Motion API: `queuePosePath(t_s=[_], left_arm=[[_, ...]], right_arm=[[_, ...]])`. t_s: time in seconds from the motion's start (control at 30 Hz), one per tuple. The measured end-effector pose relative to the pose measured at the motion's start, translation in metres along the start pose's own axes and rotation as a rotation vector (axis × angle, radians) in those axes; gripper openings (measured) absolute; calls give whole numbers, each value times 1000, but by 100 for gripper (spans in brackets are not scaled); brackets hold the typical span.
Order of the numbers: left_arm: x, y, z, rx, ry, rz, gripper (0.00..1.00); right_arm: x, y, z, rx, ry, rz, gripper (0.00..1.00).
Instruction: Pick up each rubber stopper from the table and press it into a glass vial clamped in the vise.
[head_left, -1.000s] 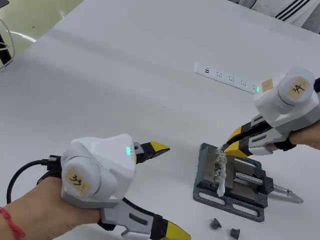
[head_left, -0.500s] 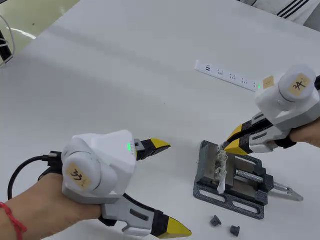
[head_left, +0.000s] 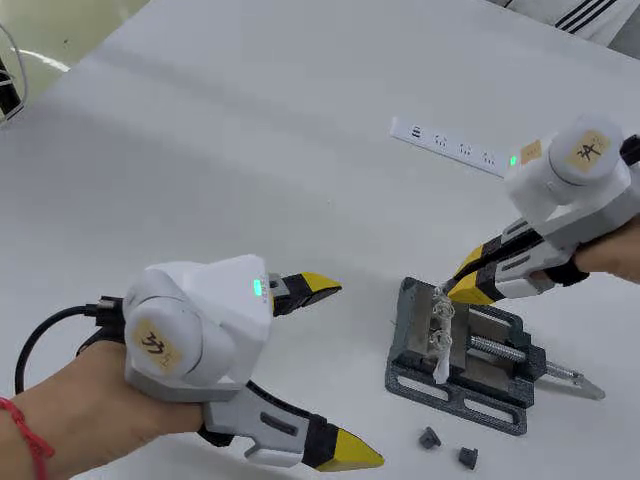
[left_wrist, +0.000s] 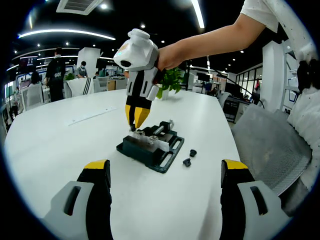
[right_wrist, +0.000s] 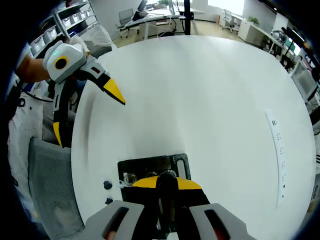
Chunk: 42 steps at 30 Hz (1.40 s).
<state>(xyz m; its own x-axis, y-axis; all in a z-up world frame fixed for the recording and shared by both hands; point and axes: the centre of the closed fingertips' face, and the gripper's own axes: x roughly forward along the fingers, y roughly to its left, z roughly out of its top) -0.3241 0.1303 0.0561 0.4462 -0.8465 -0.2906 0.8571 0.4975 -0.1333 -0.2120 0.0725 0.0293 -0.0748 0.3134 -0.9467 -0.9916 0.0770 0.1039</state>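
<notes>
Rubber stoppers (head_left: 429, 437), two small dark plugs, are seen on the white table (head_left: 250, 150) just beside the near edge of the vise (head_left: 500, 400), close together but not touching. The step in hand is judged to be seating a stopper in one of the clear glass vials (head_left: 440, 335) clamped in the vise. The right gripper (head_left: 463, 290) is drawn closed with its tips at the far vial's mouth; whether a stopper is pinched there cannot be told. The left gripper (head_left: 345, 374) is spread wide, well apart from the vise. Pressure should be applied squarely along the vial and gently, since glass may crack.
</notes>
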Motion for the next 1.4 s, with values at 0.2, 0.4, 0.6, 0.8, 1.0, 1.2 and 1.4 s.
queuePosePath(t_s=[0.2, 0.4, 0.6, 0.8, 1.0, 1.2, 1.4], left_arm=[[1, 0, 0, -1, -2, -3, 90], [0, 1, -2, -1, 0, -4, 90], [0, 0, -1, -1, -3, -4, 90], [1, -1, 1, 0, -5, -6, 90], [0, -2, 1, 1, -4, -7, 90], [0, -1, 1, 0, -4, -6, 90], [0, -1, -1, 0, -3, -9, 90]], right_arm=[[1, 3, 2, 13, 35, 30, 6], [2, 3, 2, 19, 57, 55, 6], [3, 3, 2, 15, 67, 67, 5], [4, 5, 1, 12, 68, 81, 5], [5, 4, 1, 7, 72, 88, 5], [4, 5, 1, 16, 64, 93, 5], [3, 6, 2, 6, 64, 92, 6]])
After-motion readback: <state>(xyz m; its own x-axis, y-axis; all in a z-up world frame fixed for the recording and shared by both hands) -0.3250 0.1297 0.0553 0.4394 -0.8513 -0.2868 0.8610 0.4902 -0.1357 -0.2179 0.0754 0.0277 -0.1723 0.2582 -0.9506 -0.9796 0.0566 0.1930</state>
